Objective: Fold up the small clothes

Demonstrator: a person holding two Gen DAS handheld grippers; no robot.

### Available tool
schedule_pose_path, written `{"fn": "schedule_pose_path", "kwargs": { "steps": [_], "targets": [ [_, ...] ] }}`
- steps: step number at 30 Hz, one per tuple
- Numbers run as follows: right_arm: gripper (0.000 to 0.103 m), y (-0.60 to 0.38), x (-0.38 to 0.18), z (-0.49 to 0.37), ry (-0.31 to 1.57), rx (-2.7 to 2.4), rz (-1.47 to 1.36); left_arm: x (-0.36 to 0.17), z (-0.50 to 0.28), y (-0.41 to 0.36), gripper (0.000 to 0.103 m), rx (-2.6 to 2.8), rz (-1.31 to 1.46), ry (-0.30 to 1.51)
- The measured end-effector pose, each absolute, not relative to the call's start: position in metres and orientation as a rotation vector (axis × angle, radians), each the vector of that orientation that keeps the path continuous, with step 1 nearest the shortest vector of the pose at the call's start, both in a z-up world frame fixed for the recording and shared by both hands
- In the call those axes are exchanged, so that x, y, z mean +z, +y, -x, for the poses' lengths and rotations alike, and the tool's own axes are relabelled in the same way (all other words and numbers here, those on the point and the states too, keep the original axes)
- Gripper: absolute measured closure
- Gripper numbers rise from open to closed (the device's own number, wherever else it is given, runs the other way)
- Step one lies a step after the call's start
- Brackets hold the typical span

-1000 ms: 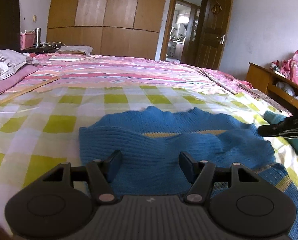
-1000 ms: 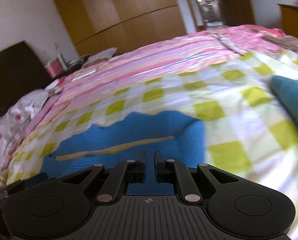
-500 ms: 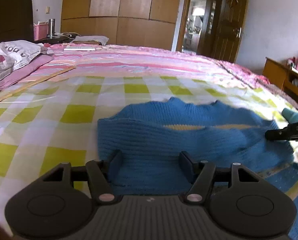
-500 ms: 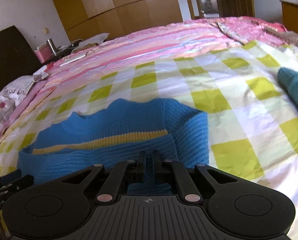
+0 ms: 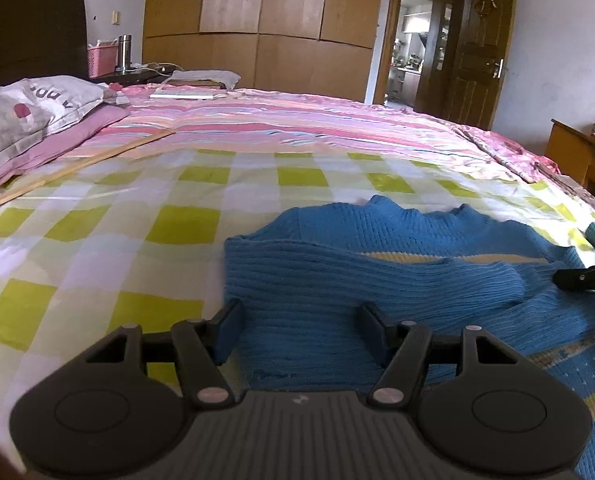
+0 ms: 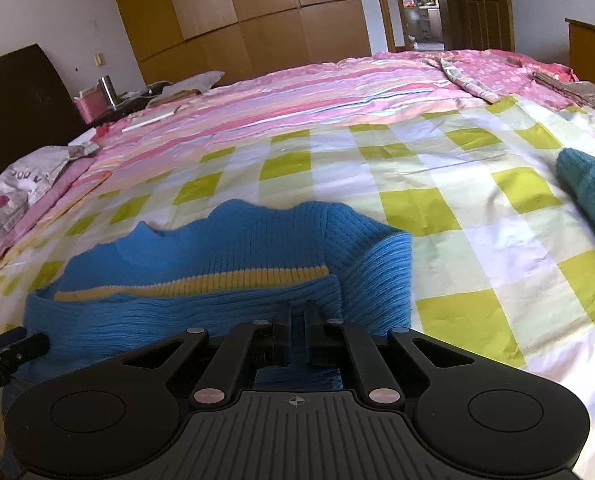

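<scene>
Sweater (image 5: 377, 280), ribbed blue knit with a yellow stripe, lies on the checked bed (image 5: 137, 240); left claw (image 5: 299, 330) spread, right claw (image 6: 296, 334) pinching its fold at 6 o'clock.

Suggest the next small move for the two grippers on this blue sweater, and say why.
Probably release: the right gripper is shut on the blue sweater, whose folded edge already lies flat on the checked sheet, while the left gripper is open over it.

Left gripper (image 5: 299, 330) spread wide, right gripper (image 6: 296, 334) nearly closed, both low
</scene>
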State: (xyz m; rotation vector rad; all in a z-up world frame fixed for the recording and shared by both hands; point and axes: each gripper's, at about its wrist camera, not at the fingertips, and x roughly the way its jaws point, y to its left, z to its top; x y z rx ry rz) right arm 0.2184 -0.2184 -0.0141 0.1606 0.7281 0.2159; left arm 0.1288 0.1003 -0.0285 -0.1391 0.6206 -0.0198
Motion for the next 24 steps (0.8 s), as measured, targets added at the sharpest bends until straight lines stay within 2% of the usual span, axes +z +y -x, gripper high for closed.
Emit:
{"fn": "schedule_pose_path", "kwargs": {
  "steps": [3, 11, 13, 24],
  "targets": [
    [0.092, -0.221, -0.004, -0.209, 0.715, 0.212, -0.177, -0.026, -0.126, 0.099, 0.035, -0.008, 0.146, 0.621],
    [0.093, -0.218, -0.017, -0.184, 0.763, 0.234, -0.133, -0.028, -0.119, 0.082, 0.032, 0.03, 0.092, 0.672],
    [0.09, -0.216, -0.012, -0.183, 0.765, 0.225, -0.138, -0.025, -0.119, 0.084, 0.032, 0.038, 0.118, 0.687],
    [0.087, -0.206, 0.001, -0.158, 0.798, 0.272, -0.107, -0.02, -0.088, 0.085, 0.032, 0.053, 0.102, 0.733]
  ]
}}
